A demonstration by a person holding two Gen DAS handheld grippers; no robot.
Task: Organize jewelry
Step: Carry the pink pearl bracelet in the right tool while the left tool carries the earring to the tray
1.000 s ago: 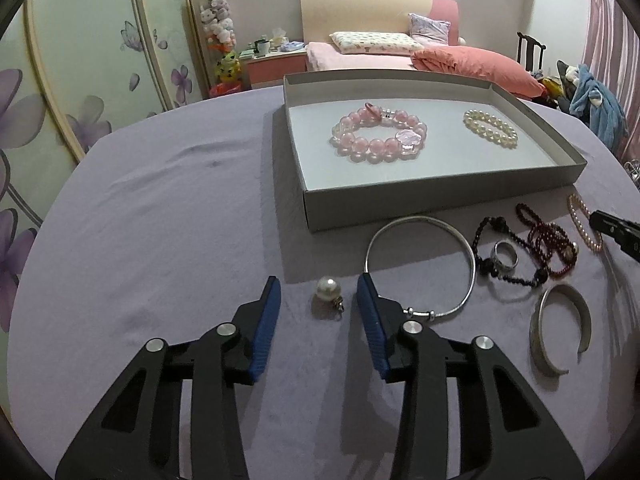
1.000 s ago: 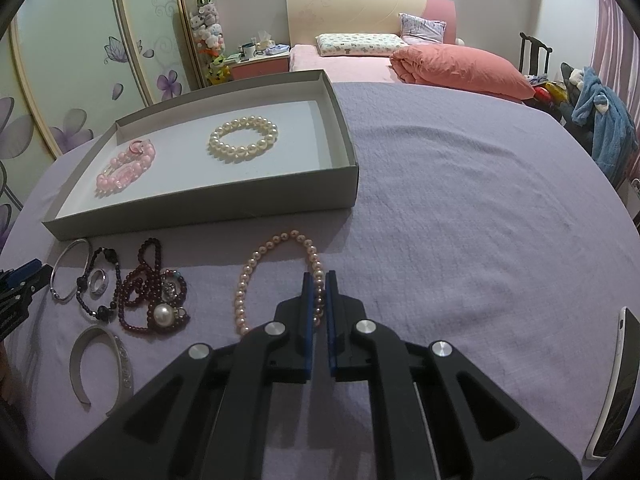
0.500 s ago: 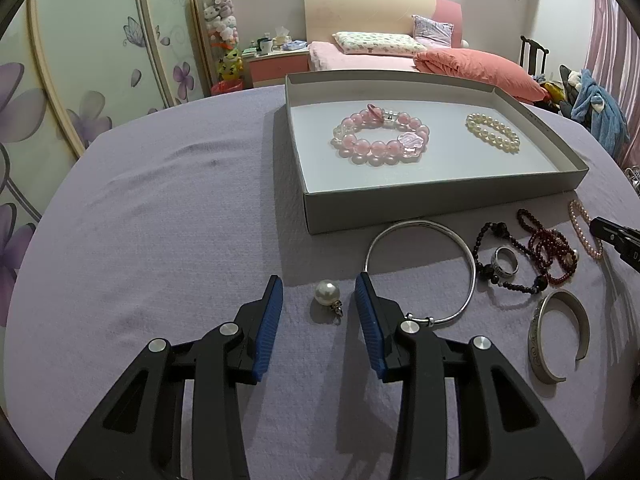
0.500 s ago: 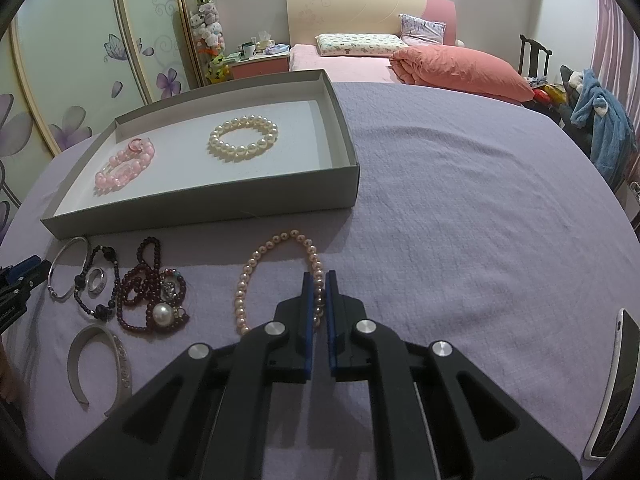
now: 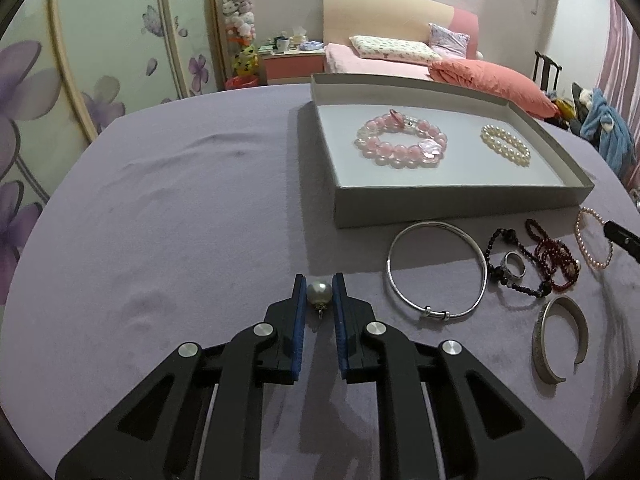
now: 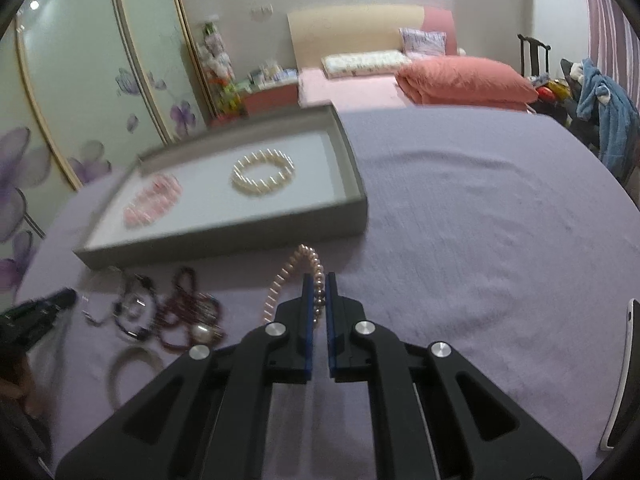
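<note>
Left hand-held gripper [image 5: 319, 294], jaws just closing, is now grasping the pearl pendant [image 5: 319, 293] on the counter [image 5: 168, 216] at the tray's [image 5: 440, 204] 7 o'clock; right hand-held gripper [image 6: 319, 294] is apparently lifting the clenched pink bead strand [image 6: 296, 272], view blurred, so both are readying for the tray.

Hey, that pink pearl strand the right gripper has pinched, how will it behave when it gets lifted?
The pink pearl strand will probably droop limply: it's a loose beaded loop. Gripped by few beads in the right gripper, it may swing. Round beads look smooth, so it could slip.

Left hand-held gripper [image 5: 319, 291] has just closed, pinching; right hand-held gripper [image 6: 319, 295] is clamped, both angled downward.
</note>
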